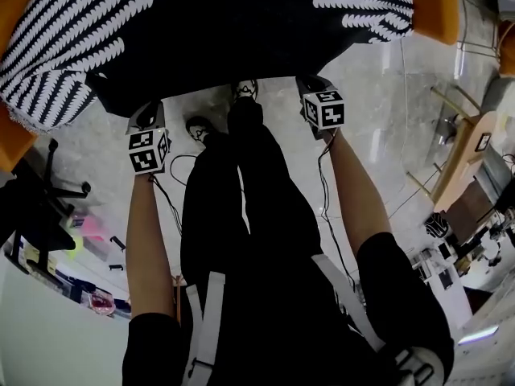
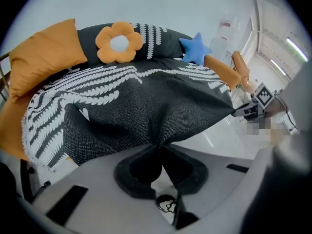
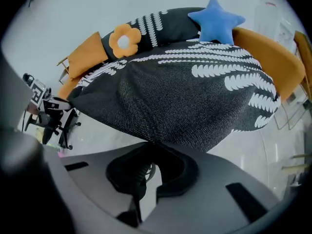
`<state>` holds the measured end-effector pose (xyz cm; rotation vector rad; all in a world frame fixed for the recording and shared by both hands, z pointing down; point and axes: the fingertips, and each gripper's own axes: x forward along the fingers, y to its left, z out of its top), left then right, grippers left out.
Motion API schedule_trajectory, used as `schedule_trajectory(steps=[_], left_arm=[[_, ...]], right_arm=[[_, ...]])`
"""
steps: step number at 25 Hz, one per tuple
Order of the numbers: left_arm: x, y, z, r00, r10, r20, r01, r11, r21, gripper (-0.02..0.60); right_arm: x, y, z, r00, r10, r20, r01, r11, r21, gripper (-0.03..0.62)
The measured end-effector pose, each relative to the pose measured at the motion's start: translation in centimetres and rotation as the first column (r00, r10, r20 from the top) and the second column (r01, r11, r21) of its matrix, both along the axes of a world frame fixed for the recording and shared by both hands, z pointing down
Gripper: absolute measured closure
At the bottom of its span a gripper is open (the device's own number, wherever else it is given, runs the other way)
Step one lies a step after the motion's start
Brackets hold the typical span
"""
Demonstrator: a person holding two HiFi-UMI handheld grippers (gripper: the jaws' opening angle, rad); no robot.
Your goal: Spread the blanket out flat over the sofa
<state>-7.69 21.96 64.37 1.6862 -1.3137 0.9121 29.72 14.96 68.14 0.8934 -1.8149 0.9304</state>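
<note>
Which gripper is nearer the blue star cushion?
Right. The right gripper, shut on the blanket edge, has the star cushion ahead across the blanket; the left gripper grips the edge farther along, opposite the flower cushion.

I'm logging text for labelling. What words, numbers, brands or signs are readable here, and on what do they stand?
Nothing here can be read as text.
On the left marker cube and the right marker cube: black-and-white squares only, no letters.
On the framed sign at the head view's right: too small to read.
On the blanket: white leaf pattern, no text.
</note>
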Motion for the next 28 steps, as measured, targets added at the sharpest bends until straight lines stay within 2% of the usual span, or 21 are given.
schedule_trajectory(steps=[4,8,12,15,17,20,23,26,27,28], left_arm=[[-0.3,0.4,0.3,1.0,0.015,-0.014,-0.015,1.0,0.009,0.531],[-0.8,1.0,0.8,1.0,0.001,-0.026,0.0,1.0,0.018,0.531],[-1.0,2.9,2.6,1.0,-0.007,-0.021,0.006,0.999,-0.05,0.535],[-1.0,3.5,2.9,0.998,-0.048,-0.032,0.047,0.999,-0.028,0.535],[-0.8,3.1,2.9,0.999,-0.045,-0.023,0.045,0.999,-0.027,0.535],[-0.6,2.9,3.5,0.999,-0.041,-0.009,0.041,0.997,-0.073,0.537],[-1.0,2.7,3.8,0.996,-0.086,-0.001,0.086,0.992,-0.098,0.535],[-0.4,2.5,3.4,0.994,-0.109,0.004,0.109,0.989,-0.099,0.523],[0.0,2.3,3.2,0.994,-0.113,-0.004,0.112,0.989,-0.093,0.494],[0.4,2.1,3.0,0.992,-0.123,-0.019,0.121,0.989,-0.082,0.426]], right_arm=[[0.0,1.1,0.8,1.0,0.016,-0.022,-0.017,1.0,-0.014,0.557],[-0.1,1.5,1.3,0.998,-0.016,-0.054,0.015,1.0,-0.015,0.556],[0.4,2.1,1.9,0.998,-0.013,-0.067,0.011,1.0,-0.017,0.554],[0.9,2.3,2.2,0.997,-0.015,-0.07,0.014,1.0,-0.011,0.553],[1.0,1.9,2.6,0.997,-0.015,-0.079,0.013,1.0,-0.017,0.553],[1.1,1.6,3.3,0.995,0.013,-0.097,-0.018,0.998,-0.052,0.553],[0.3,1.3,3.8,0.993,0.032,-0.117,-0.041,0.996,-0.076,0.553],[-0.8,0.8,3.8,0.995,0.008,-0.096,-0.016,0.996,-0.084,0.478],[-1.1,0.6,3.9,0.996,0.006,-0.084,-0.013,0.996,-0.083,0.426],[-1.3,0.4,3.9,0.997,0.009,-0.075,-0.015,0.997,-0.08,0.339]])
